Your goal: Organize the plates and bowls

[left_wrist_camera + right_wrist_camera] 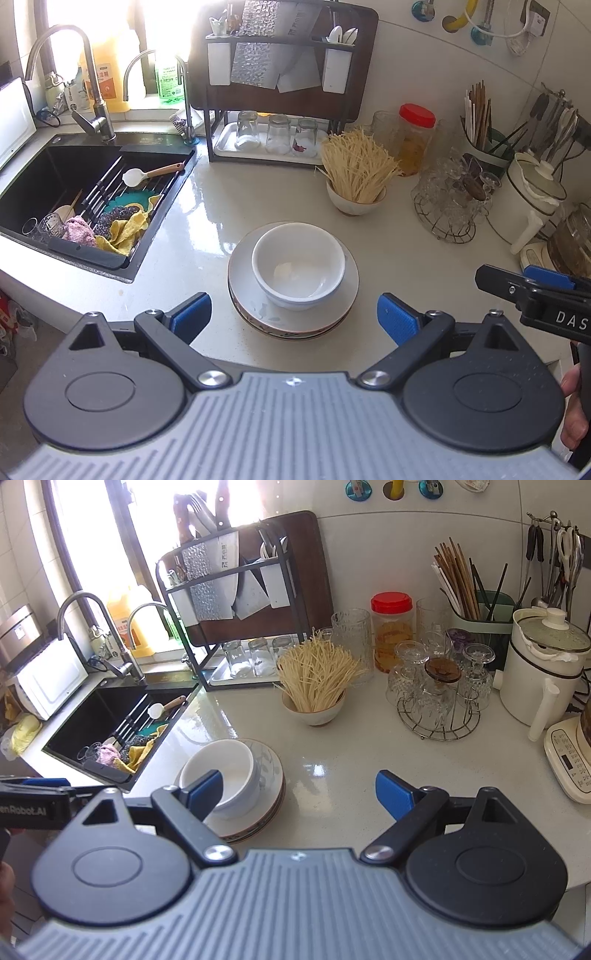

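White bowl point(298, 271) sits upright on plate stack point(293, 321), near edge of pale surface point(207, 221), just right of black sink point(74, 192). Left tool point(293, 317) released, jaws wide, nothing btwn pads, above near rim of stack. Right tool point(301, 794) also released, empty, to right of stack. Bowl w/ dry noodles point(356, 177) farther back.
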The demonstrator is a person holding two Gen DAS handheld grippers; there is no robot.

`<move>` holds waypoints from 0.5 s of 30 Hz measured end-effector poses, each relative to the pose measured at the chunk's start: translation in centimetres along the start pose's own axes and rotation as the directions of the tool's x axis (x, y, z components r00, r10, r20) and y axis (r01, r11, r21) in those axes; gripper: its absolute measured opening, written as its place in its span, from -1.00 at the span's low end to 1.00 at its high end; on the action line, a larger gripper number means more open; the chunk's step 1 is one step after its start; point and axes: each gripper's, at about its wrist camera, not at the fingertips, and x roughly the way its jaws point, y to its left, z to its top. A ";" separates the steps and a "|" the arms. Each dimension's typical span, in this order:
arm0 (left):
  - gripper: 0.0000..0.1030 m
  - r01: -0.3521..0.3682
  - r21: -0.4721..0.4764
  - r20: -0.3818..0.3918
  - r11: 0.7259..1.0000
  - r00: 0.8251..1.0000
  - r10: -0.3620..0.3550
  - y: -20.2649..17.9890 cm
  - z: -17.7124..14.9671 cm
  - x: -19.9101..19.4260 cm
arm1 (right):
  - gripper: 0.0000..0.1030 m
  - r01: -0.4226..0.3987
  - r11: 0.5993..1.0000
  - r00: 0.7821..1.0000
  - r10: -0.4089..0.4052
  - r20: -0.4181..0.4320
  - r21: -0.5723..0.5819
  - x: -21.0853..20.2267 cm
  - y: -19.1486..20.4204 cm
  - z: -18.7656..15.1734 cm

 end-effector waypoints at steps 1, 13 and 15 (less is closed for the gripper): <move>0.91 0.001 0.000 0.000 1.000 1.000 -0.001 0.0 0.0 0.0 | 0.77 0.002 1.000 1.000 -0.002 -0.001 0.000 0.0 0.0 0.0; 0.91 0.007 -0.004 0.001 1.000 1.000 -0.007 0.2 0.2 0.2 | 0.77 0.005 1.000 1.000 -0.005 -0.010 0.003 0.4 -0.2 -0.1; 0.91 0.008 -0.004 -0.004 1.000 1.000 -0.008 0.3 0.3 0.3 | 0.77 0.006 1.000 1.000 -0.006 -0.009 0.005 0.4 -0.1 -0.1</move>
